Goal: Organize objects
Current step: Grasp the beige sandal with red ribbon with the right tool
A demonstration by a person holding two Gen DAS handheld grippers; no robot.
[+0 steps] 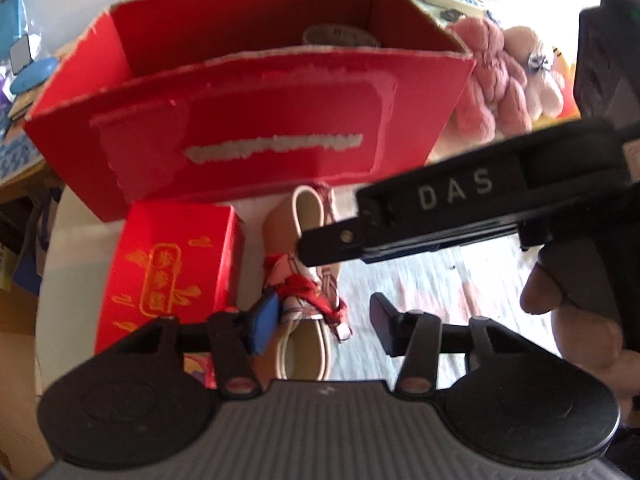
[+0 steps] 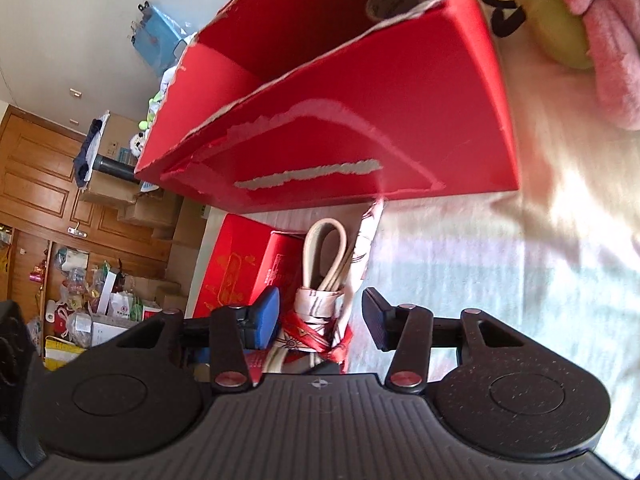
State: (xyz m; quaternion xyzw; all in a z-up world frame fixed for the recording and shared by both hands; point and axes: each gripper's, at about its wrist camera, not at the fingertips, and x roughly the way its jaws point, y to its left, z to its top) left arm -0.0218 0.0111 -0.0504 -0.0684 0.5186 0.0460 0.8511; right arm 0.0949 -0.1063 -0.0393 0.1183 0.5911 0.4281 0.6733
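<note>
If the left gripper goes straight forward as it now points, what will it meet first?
Probably the cream strap bundle tied with red ribbon, which lies between the open fingers of the left gripper; behind it stands the big red box. Depth is unclear.

A pale cloth-covered surface (image 2: 460, 264) with a faint pink pattern is carrying everything. A large open red box (image 1: 248, 136) with torn edges is sitting on it, and a smaller red box (image 1: 168, 272) with gold print is lying just in front of that, toward the left. Beside the small box, a cream strap bundle (image 1: 304, 280) tied with red ribbon is resting on the cloth. A pink plush toy (image 1: 504, 80) is lying to the right of the large box.
</note>
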